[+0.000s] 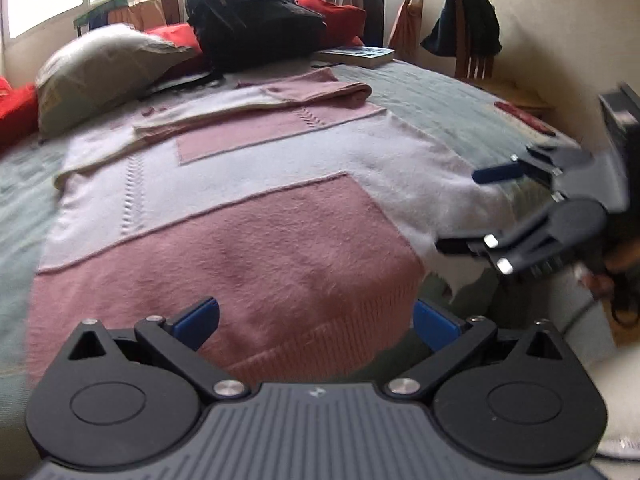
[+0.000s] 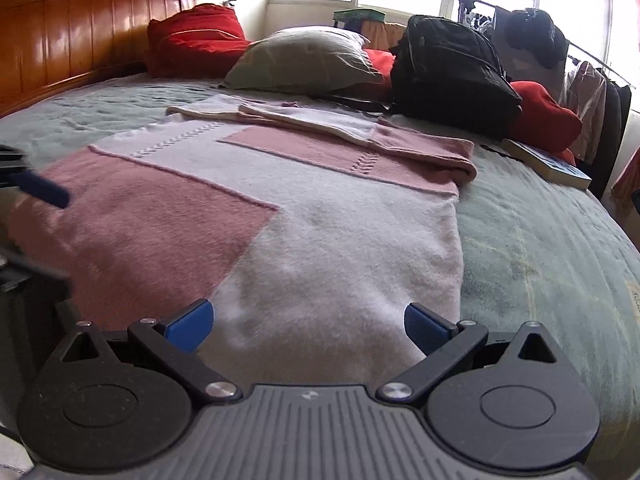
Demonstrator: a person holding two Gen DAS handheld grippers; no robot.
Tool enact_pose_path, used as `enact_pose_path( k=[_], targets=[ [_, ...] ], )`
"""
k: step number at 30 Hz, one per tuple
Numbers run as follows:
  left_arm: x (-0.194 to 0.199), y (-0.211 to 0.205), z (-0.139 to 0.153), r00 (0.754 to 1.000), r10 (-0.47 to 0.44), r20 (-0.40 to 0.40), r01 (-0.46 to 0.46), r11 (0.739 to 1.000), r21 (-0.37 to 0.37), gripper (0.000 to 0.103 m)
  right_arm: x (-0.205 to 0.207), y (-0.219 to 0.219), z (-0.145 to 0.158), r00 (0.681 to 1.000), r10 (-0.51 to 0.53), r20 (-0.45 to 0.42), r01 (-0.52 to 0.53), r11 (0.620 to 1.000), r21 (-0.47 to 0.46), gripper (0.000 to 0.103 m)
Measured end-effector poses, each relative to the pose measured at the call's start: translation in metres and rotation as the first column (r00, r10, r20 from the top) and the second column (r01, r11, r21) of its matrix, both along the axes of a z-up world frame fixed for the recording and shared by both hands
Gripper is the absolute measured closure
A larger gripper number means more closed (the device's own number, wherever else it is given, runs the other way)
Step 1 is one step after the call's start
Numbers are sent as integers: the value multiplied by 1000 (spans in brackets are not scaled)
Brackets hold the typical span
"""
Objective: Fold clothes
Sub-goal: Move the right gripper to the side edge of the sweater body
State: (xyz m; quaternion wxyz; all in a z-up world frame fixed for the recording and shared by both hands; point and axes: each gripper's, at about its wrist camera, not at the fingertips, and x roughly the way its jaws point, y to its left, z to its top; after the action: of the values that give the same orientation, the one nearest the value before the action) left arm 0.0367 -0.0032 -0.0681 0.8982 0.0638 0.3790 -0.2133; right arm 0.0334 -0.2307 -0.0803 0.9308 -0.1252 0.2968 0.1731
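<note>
Bed: a grey-green quilted cover (image 2: pixel 532 240) spans the whole bed, with a glossy wooden headboard (image 2: pixel 80 32) at its far left end in the right wrist view.
Sweater: a pink-and-white block-patterned knit sweater (image 1: pixel 248 216) lies flat across the middle of the bed, its ribbed hem at the near edge; both sleeves are folded in across the upper part (the pink cuff end (image 2: pixel 440 156) points toward the bed's right side).
Far edge: a grey pillow (image 2: pixel 304 60), red cushions (image 2: pixel 196 40) and a black backpack (image 2: pixel 452 76) line it; a book (image 2: pixel 548 164) lies near the far right corner.
Room: bright windows behind the bed, clothes hanging on a rail (image 2: pixel 592 92), a wooden chair with a dark garment (image 1: pixel 468 32) by the wall.
Left gripper (image 1: pixel 316 320): jaws spread wide, holding nothing, over the hem's pink part at the near edge.
Right gripper (image 2: pixel 308 324): jaws spread wide, empty, over the white part of the hem near the sweater's right side.
Open room: bare cover lies to the right of the sweater and along the left side.
</note>
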Motion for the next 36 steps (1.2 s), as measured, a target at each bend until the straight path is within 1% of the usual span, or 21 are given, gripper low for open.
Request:
enact_pose_path(
  k=[1, 2, 3, 5, 7, 9, 12, 15, 17, 20, 22, 24, 26, 27, 29, 31, 34, 36],
  targets=[
    [4, 0, -4, 1000, 6, -27, -7, 1000, -11, 1, -4, 0, 1, 1000, 5, 6, -5, 1000, -3, 0],
    [7, -1, -8, 998, 17, -56, -17, 1000, -7, 1, -7, -1, 2, 1000, 11, 12, -10, 1000, -6, 0],
    [5, -2, -10, 998, 18, -59, -17, 1000, 12, 1, -11, -2, 3, 999, 20, 26, -19, 1000, -15, 0],
    [-2, -6, -6, 999, -15, -49, 18, 998, 53, 1, -14, -7, 8, 998, 36, 52, -35, 999, -27, 0],
    [-11, -6, 0, 999, -40, -26, 42, 995, 89, 1, -13, -11, 11, 997, 43, 61, -41, 999, -32, 0],
    [-20, -5, 5, 998, -59, 22, 56, 988, 147, 1, -10, -12, 12, 997, 45, 65, -43, 998, -42, 0],
    [-28, -2, 4, 993, -66, 95, 41, 967, 252, 1, -8, -10, 12, 996, 55, 68, -51, 997, -60, 0],
    [-30, 0, -5, 989, -78, 127, 31, 941, 338, 1, -9, -4, 7, 995, 78, 66, -72, 993, -89, 0],
    [-31, 1, -12, 989, -83, 121, 34, 931, 363, 1, -11, 0, 3, 993, 108, 53, -102, 989, -108, 0],
    [-31, 1, -23, 991, -97, 89, 56, 925, 377, 1, -14, 7, -3, 987, 157, 29, -151, 978, -142, 0],
    [-30, -2, -30, 992, -103, 71, 68, 919, 389, 1, -16, 15, -9, 981, 189, 32, -180, 965, -188, 0],
    [-30, -7, -34, 990, -115, 79, 72, 908, 413, 1, -18, 24, -16, 975, 221, 36, -207, 949, -237, 0],
    [-29, -10, -34, 988, -124, 97, 70, 898, 433, 1, -23, 34, -22, 963, 260, 76, -223, 919, -324, 0],
    [-29, -12, -34, 986, -129, 106, 70, 895, 442, 1, -26, 39, -25, 954, 284, 100, -227, 897, -378, 0],
    [-28, -14, -34, 982, -142, 127, 69, 887, 457, 1, -29, 49, -33, 932, 335, 139, -232, 845, -481, 0],
    [-27, -16, -33, 977, -154, 145, 69, 880, 470, 1, -31, 58, -41, 910, 389, 143, -250, 791, -559, 0],
    [-26, -17, -31, 976, -159, 149, 73, 882, 465, 1, -38, 70, -51, 863, 482, 149, -297, 724, -622, 0],
    [-27, -17, -30, 976, -160, 145, 77, 887, 455, 1, -42, 79, -56, 831, 532, 166, -309, 688, -657, 0]
  ],
)
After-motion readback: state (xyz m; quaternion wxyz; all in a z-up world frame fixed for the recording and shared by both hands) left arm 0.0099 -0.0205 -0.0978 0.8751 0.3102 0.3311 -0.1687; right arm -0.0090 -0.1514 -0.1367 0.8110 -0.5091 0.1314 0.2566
